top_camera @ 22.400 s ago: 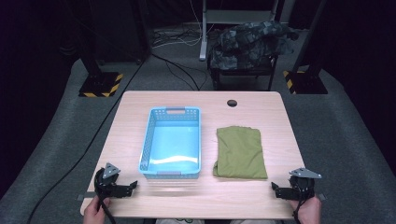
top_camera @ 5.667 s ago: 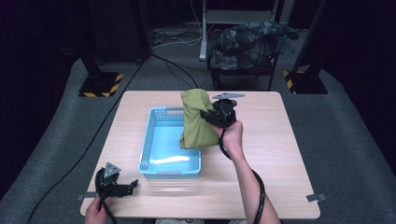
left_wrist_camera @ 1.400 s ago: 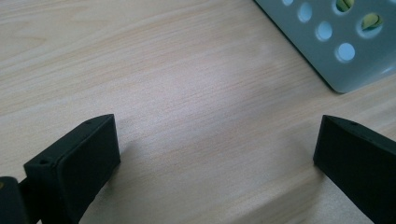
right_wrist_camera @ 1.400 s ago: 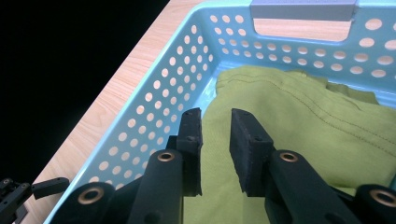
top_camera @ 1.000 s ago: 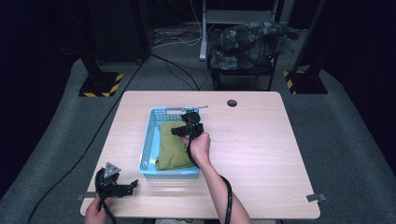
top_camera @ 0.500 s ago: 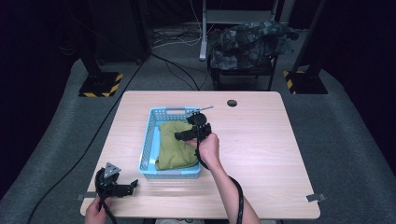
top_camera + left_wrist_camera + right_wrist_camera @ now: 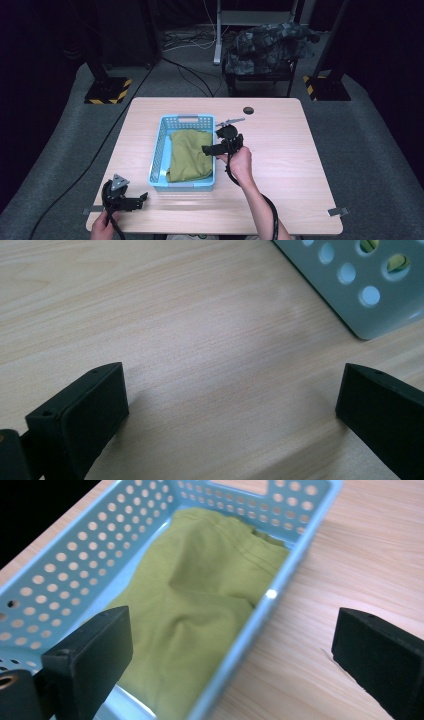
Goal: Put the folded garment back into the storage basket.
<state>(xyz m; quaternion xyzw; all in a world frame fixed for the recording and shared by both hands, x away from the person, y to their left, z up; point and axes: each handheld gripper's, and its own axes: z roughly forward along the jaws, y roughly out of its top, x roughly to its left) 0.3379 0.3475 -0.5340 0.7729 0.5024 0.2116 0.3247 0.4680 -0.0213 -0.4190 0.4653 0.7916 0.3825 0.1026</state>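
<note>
Soft matt cloth (image 7: 200, 610) lies in a glossy perforated plastic basket (image 7: 75, 555) on smooth wood table (image 7: 360, 555).

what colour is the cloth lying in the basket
Olive green, plain; the cloth shows best in the right gripper view, inside the light blue basket.

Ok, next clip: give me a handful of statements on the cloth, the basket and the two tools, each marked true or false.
1. The green cloth lies inside the blue basket. True.
2. The right tool is clamped on the cloth. False: its jaws stand wide apart over the basket's right wall with nothing between them, having just been opening.
3. The left tool rests on the table near its front left corner, apart from the basket. True.
4. The left tool holds a corner of the basket. False: its jaws are open over bare wood; the basket's corner lies beyond them.
5. The basket stands on the floor. False: it stands on the table.
</note>
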